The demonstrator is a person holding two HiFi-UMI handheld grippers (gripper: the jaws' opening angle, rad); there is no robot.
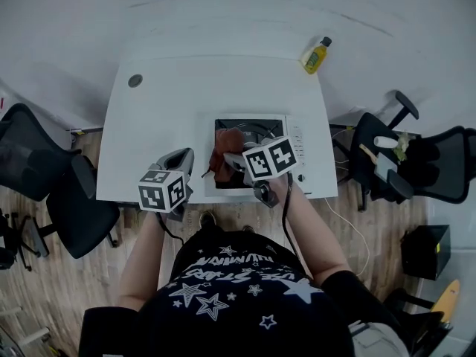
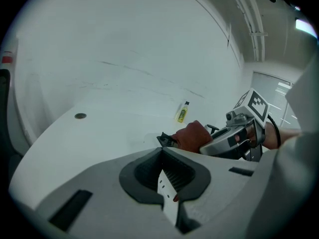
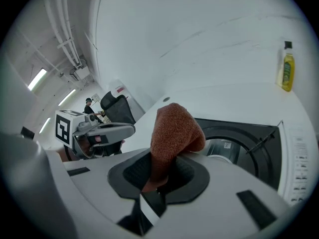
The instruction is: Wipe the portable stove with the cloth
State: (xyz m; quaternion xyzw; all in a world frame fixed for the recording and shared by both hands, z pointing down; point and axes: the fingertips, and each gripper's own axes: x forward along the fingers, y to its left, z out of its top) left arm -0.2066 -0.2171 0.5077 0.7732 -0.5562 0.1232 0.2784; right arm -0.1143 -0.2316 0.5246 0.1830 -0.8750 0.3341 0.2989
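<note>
White surface [image 1: 149, 140] carries the portable stove [image 1: 296, 151] at its 5 o'clock edge. The stove has a pale casing, a black top with a round burner ring, and a control strip on its 3 o'clock side. The right claw [image 3: 158, 177] is clamped on the rust-brown terry cloth [image 3: 172, 131], which is bunched over the stove's 9 o'clock half. The left claw [image 2: 167, 185], pressed together and empty, hovers at the stove's 8 o'clock. A yellow bottle [image 1: 316, 55] lies at the surface's 1 o'clock corner.

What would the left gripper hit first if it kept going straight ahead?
Probably the near corner of the portable stove, beside the cloth. Depth is unclear; the left gripper might instead pass over bare table.
</note>
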